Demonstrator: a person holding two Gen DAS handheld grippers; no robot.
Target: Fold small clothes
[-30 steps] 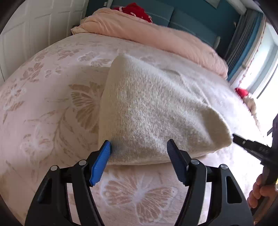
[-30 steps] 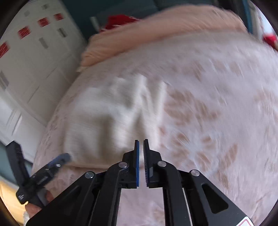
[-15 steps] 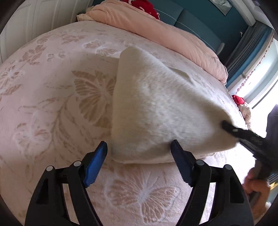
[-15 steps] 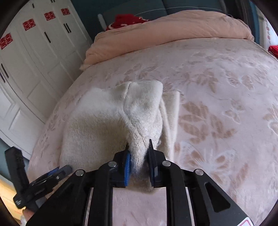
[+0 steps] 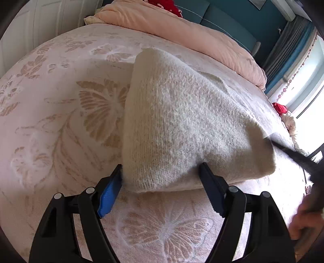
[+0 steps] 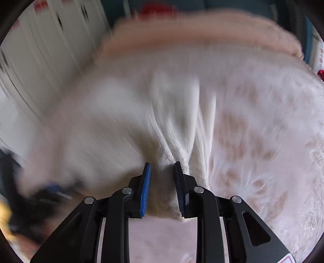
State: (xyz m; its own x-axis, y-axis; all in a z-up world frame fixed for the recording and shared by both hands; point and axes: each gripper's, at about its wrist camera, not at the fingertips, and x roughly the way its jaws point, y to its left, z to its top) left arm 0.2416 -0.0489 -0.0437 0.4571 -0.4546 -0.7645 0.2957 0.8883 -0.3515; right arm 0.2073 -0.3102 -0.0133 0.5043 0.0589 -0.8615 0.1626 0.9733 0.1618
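A cream knitted garment lies folded on the pink butterfly-print bedspread. My left gripper is open, its jaws on either side of the garment's near left corner. My right gripper has its jaws around a bunched edge of the same garment, which fills the gap between them. The right wrist view is motion-blurred. In the left wrist view the right gripper's dark finger meets the garment's right corner.
A rolled peach duvet lies along the head of the bed, with a red item behind it. White wardrobe doors stand to the left. A window and curtains are on the right.
The right gripper went from shut and empty to clamping the garment's edge, and its jaws now stand wider. The right view has blurred with motion. The left gripper stays open at the near corner.
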